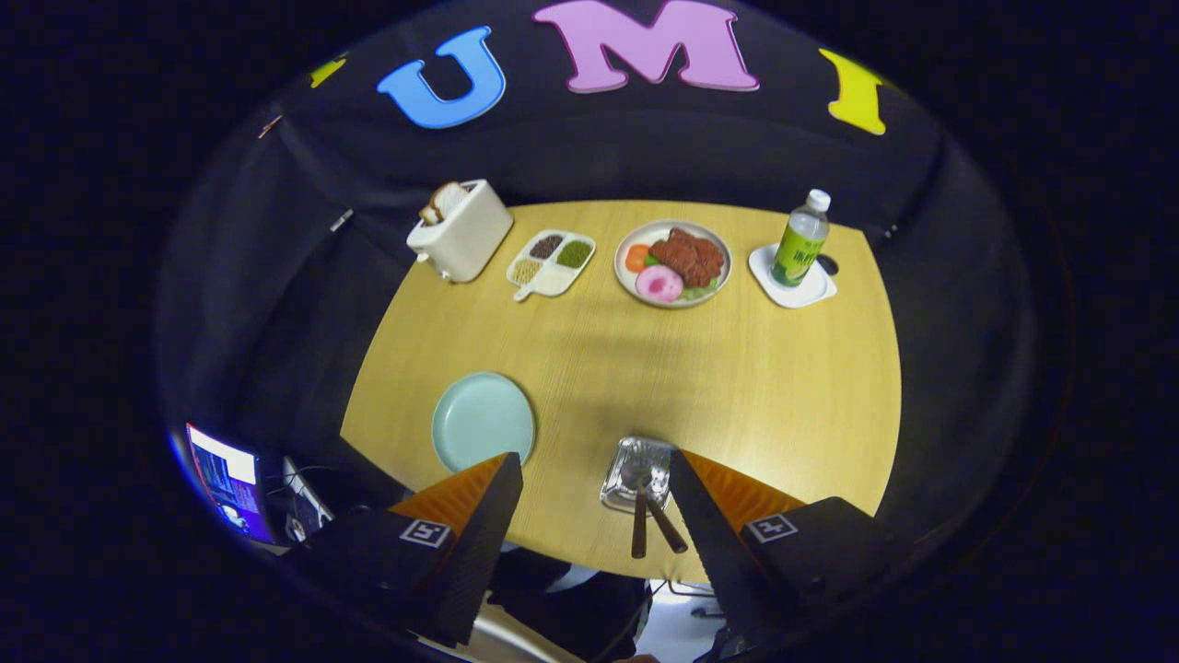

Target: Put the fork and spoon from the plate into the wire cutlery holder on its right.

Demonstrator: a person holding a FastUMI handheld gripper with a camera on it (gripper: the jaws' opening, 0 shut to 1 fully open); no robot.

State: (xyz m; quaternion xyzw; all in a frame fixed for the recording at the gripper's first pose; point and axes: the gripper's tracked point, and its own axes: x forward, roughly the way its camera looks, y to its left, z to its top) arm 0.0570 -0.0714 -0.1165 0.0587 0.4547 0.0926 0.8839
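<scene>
Round wooden table (718,387) under dark cloth walls, seen from above along the gripper (594,516). Fingers spread wide, holding nothing, raised over the near edge of the table. Between the fingers, closer to the right one: wire cutlery holder (636,471), with two dark handles (650,527) sticking out of it toward the camera, fork and spoon not distinguishable from each other. Just beyond the left finger, left of the holder: pale green plate (482,420), bare. Along the far edge, left to right: white toaster (462,230) with bread, divided dish (551,262) of grains, plate of food (672,262), bottle (800,239) upright on a white coaster (792,276). Lit screen (228,479) off the table beside the left finger.
</scene>
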